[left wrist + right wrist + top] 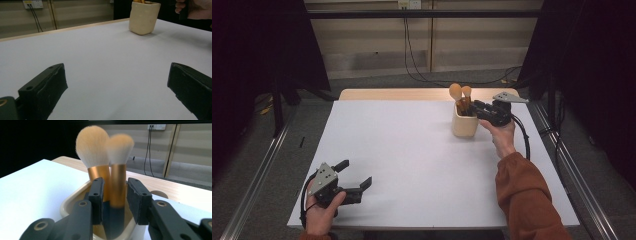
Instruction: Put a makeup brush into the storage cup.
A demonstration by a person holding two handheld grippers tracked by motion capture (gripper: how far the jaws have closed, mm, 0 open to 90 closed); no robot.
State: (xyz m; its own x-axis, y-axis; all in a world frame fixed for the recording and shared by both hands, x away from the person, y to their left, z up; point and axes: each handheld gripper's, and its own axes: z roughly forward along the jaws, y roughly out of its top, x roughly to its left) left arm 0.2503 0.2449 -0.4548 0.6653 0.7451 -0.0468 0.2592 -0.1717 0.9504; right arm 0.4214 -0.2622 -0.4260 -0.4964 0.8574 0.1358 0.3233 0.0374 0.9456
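Right gripper view: light makeup brush (117, 185) sits between slightly parted right claw (113, 195) jaws; gold ferrule's best gripped, bristles are soft.

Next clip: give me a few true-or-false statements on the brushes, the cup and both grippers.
1. Two brushes stand bristles-up in the cup. True.
2. The left gripper holds a brush. False: its jaws are wide open over bare table, with nothing between them.
3. The right gripper is at the cup, its jaws on either side of the brush handles. True.
4. The cup lies tipped on its side. False: it stands upright.
5. The cup is at the near left corner of the table. False: it stands toward the far right, by the right gripper.
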